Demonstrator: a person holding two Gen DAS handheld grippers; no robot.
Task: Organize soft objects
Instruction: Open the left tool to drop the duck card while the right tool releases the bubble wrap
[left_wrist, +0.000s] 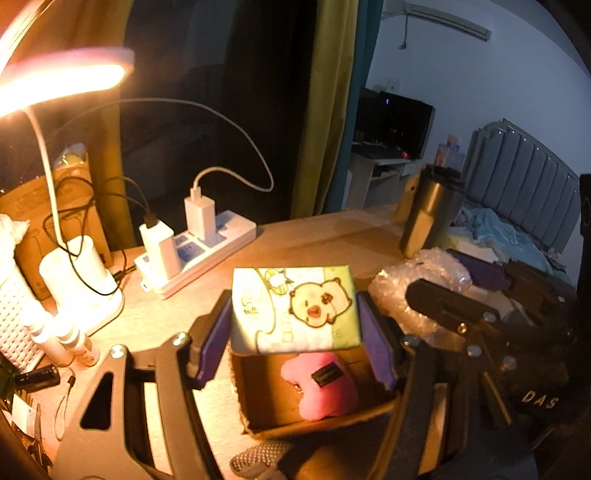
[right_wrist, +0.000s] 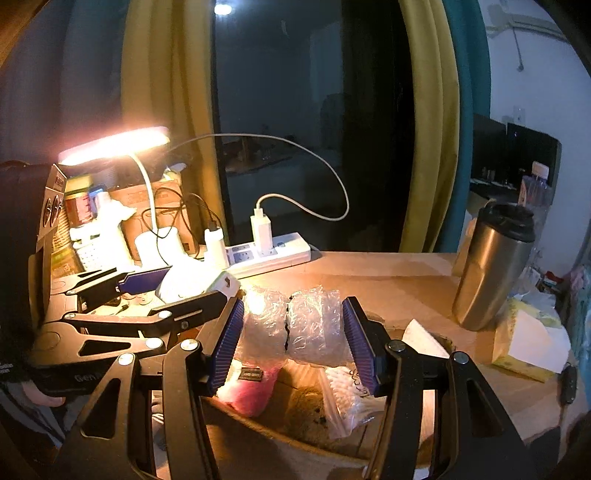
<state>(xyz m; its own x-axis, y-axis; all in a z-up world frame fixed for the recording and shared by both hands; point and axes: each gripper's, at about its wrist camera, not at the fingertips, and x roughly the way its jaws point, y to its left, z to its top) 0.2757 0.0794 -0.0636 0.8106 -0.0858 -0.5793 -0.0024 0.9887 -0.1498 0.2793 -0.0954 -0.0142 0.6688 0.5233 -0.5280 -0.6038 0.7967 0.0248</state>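
My left gripper (left_wrist: 294, 300) is shut on a tissue pack (left_wrist: 295, 310) printed with a cartoon animal, purple pads pressing both its sides. It hangs over an open cardboard box (left_wrist: 314, 424) that holds a pink plush (left_wrist: 321, 387). Just to the right, my right gripper (right_wrist: 293, 301) is shut on a bundle of bubble wrap (right_wrist: 291, 325) above the same box (right_wrist: 258, 424). In the right wrist view the box also holds the pink plush (right_wrist: 251, 391), a brown plush (right_wrist: 306, 410) and a clear bag of cotton swabs (right_wrist: 347, 391). The left gripper (right_wrist: 195, 282) shows at the left there.
A lit desk lamp (left_wrist: 62, 74) and a white power strip (left_wrist: 199, 251) with chargers stand at the back left of the wooden desk (right_wrist: 388, 280). A steel tumbler (right_wrist: 491, 266) and a yellow tissue box (right_wrist: 528, 343) stand at the right, near the desk's edge.
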